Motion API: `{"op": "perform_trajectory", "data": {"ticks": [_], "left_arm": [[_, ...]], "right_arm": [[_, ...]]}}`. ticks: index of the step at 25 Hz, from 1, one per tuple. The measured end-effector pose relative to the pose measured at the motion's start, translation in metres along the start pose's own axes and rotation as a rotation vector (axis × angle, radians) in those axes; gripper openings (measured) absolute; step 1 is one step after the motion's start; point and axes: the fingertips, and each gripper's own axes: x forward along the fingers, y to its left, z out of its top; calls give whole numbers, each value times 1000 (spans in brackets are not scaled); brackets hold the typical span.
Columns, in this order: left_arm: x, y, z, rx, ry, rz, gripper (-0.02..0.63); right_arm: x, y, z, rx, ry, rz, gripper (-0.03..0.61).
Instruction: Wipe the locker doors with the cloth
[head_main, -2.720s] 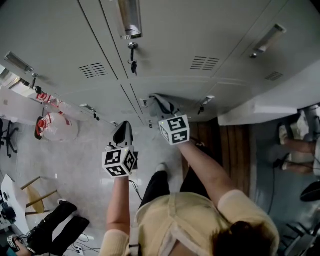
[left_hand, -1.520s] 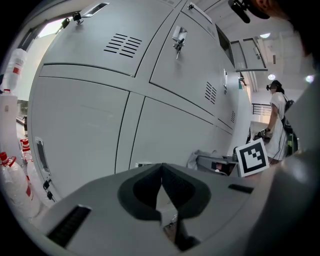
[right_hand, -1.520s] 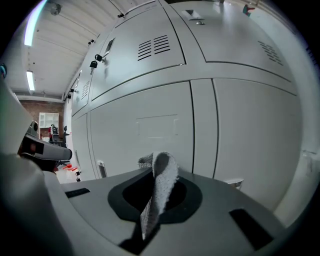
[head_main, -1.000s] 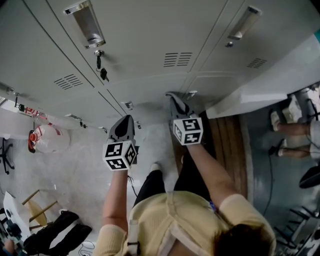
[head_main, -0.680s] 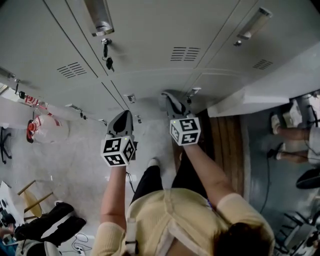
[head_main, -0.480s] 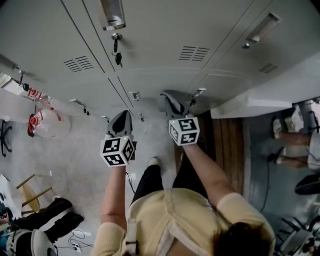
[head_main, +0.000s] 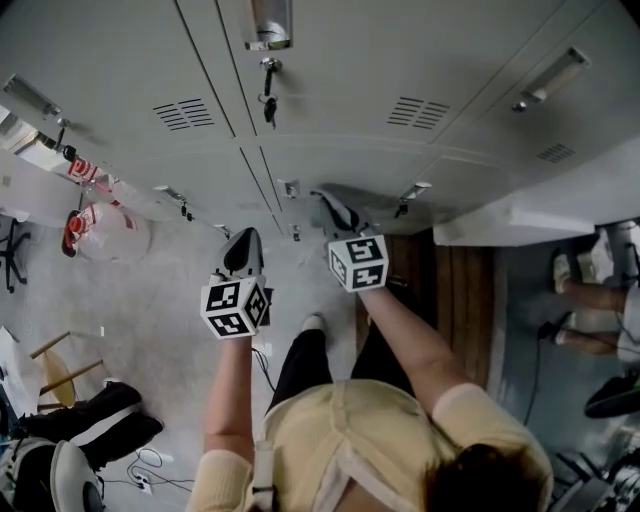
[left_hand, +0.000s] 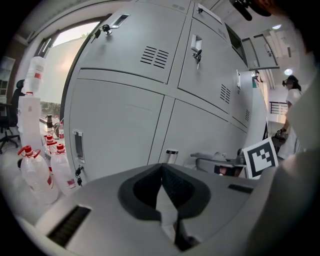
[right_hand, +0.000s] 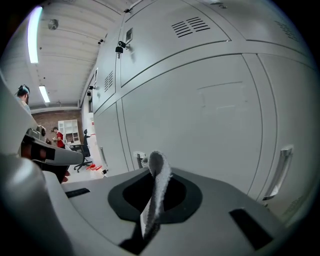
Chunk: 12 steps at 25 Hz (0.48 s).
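Note:
Grey locker doors fill the top of the head view. My right gripper is shut on a grey cloth and holds it against a lower locker door, left of a latch handle. In the right gripper view the cloth sticks up as a folded strip between the jaws, close to the door. My left gripper is shut and empty, held off the lockers to the left of the right one. The left gripper points at a lower door.
Keys hang from an upper door's lock. Clear bottles with red caps stand on the floor at the left, also bottles. A white ledge juts out at the right. A black bag and a wooden stool are lower left.
The right gripper has slid the cloth leftward along the lower door, away from the latch handle. The left gripper has stayed about where it was. The head view has shifted.

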Motion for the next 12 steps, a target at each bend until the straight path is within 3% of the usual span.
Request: {"op": "perform_trajectory", "data": {"ticks": [12], "left_arm": [[-4, 18, -17, -18, 22, 27, 3]], "right_arm": [[37, 40, -10, -30, 11, 95, 15]]}}
